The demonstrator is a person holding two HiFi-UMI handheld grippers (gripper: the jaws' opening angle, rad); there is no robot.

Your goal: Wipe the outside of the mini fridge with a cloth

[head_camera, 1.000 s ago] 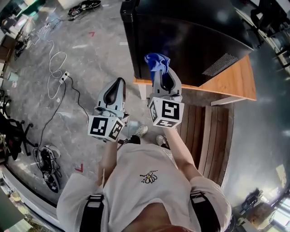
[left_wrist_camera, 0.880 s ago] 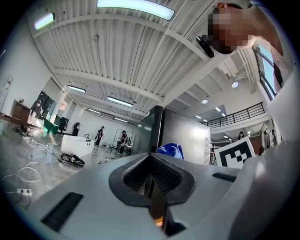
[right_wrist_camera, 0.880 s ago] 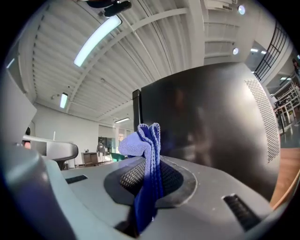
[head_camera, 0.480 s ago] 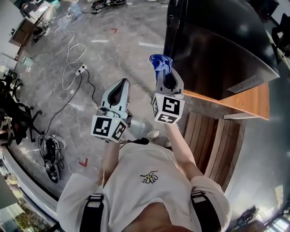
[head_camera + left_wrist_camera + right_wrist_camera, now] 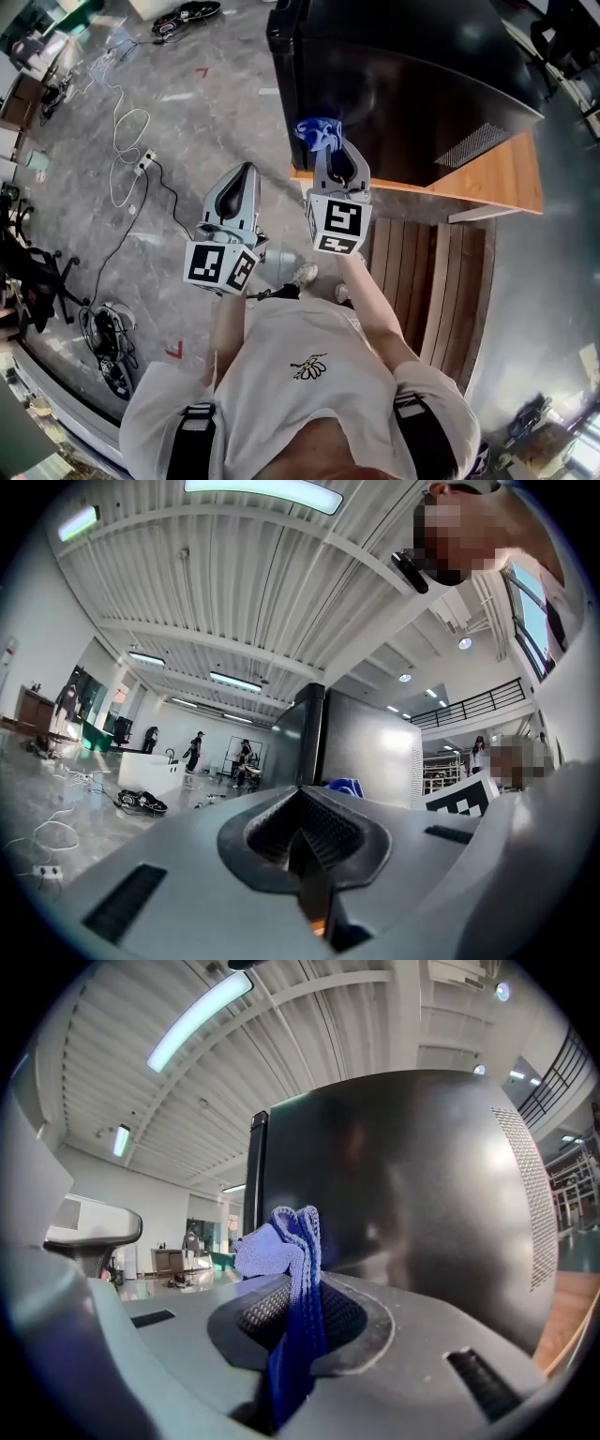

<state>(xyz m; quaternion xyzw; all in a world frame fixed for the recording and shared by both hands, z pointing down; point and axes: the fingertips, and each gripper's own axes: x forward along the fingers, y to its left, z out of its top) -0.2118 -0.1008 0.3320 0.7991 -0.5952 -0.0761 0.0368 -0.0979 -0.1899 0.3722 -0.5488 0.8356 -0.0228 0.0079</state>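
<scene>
The right gripper has its jaws clamped on a blue cloth; the bunched end pokes up close to the side wall of the black mini fridge, near its front corner; whether cloth meets fridge I cannot tell; the fridge stands on a wooden tabletop; the left gripper hangs alongside over the floor, jaws pressed together, holding nothing.

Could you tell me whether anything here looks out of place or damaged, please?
Nothing looks spilled or damaged. The mini fridge stands upright on its wooden stand, and the right gripper holds the blue cloth bunched between its jaws. The only untidy thing is the loose cables trailing across the floor to the person's left.
</scene>
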